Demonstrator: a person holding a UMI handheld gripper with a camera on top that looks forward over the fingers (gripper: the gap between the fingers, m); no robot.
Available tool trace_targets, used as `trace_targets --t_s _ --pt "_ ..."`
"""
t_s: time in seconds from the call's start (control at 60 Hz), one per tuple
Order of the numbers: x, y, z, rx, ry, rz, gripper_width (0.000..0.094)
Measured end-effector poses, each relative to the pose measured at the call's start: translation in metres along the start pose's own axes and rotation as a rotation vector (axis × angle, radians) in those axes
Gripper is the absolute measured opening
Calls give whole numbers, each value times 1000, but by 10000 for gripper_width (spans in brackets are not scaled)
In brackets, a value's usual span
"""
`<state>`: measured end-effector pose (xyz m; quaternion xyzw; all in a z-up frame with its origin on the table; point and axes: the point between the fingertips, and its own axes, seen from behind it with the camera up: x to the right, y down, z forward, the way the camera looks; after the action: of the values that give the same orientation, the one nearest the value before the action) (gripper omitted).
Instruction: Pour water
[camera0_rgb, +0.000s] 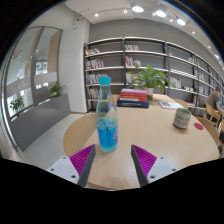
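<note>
A clear plastic bottle (106, 120) with blue liquid and a blue label stands upright on the round wooden table (150, 135), just ahead of my fingers and slightly left of the middle line between them. A grey patterned cup (182, 118) stands farther off on the table's right side. My gripper (113, 160) is open and empty, its magenta pads (82, 157) wide apart, short of the bottle.
Stacked books (133, 98) and a green plant (150, 77) sit at the table's far edge. Bookshelves (140, 60) line the back wall. A glass partition (30, 75) runs along the left. A person (213, 101) sits at far right.
</note>
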<state>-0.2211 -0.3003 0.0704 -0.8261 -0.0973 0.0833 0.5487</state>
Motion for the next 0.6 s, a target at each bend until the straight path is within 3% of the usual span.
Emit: trace_targets --t_s 0.483,0.6 --pt "-14 -64 108 69 78 -22 707" --pt "-14 -72 119 98 77 -30 555"
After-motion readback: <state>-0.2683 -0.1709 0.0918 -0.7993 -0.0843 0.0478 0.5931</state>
